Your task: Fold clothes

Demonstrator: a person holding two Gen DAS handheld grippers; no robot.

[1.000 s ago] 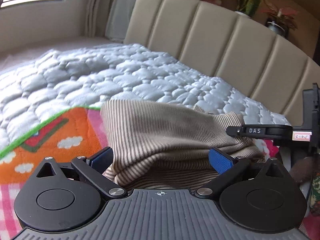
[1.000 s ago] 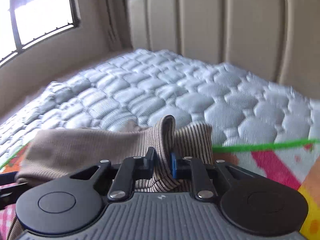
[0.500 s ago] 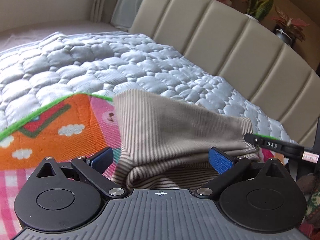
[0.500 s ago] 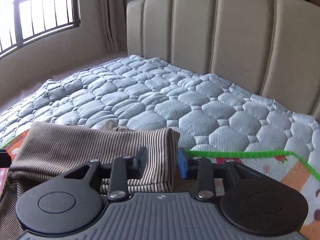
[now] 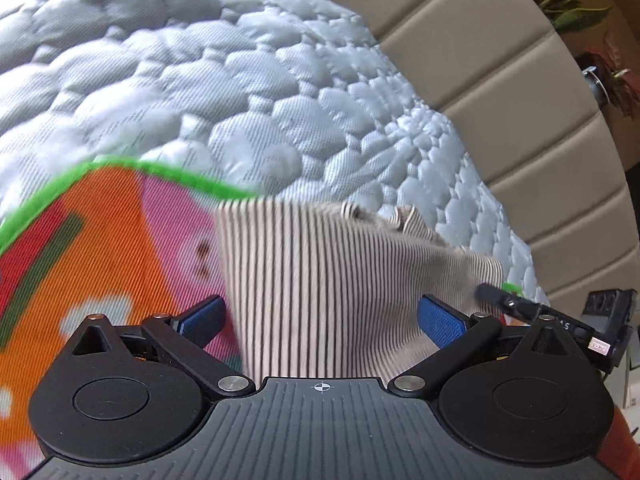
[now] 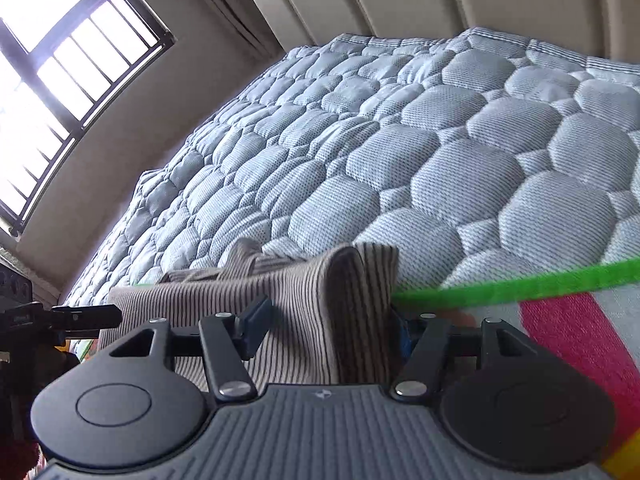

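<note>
Striped garment [image 5: 320, 288] lies folded in the lower centre of both wrist views, mostly on the bright play mat [image 5: 100, 248], with its far edge reaching past the mat's green border onto the quilted bed [image 5: 248, 92]. Doubled layers and a squared left edge suggest one fold is already laid.

Left gripper [image 5: 320, 316]: released, blue pads spread wide to either side of the cloth, neither pressing on it. The cloth sits between them only because the gripper hovers over the fold.

Right gripper [image 6: 326, 326]: jaws have just been opening; the folded corner is between them but slack, not pinched, so it counts as released. The corner stands slightly proud, likely from the recent pinch.

Padded headboard [image 5: 520, 100] fills the upper right. Judgement: both grippers let go so the fold can settle flat.
</note>
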